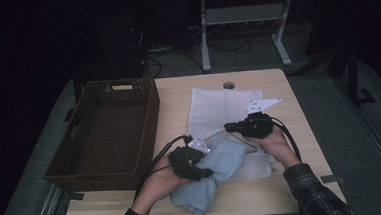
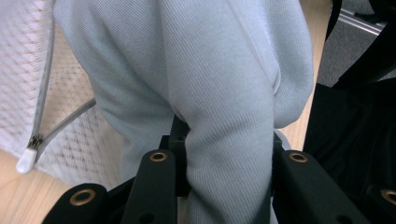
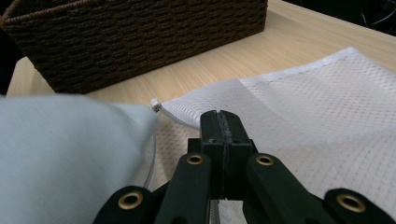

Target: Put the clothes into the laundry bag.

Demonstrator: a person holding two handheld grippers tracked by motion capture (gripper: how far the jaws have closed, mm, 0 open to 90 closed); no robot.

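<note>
On the wooden table, beside the dark wicker basket, a white mesh laundry bag lay flat with a pale blue garment bunched at its near edge. My left gripper was clamped around a thick fold of that garment. My right gripper had its jaws pressed fully together, seemingly pinching the bag's edge beside its zipper pull.

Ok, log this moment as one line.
left gripper: shut on light blue knit garment | right gripper: jaws shut on white mesh laundry bag's edge | brown wicker basket: at table's left
</note>
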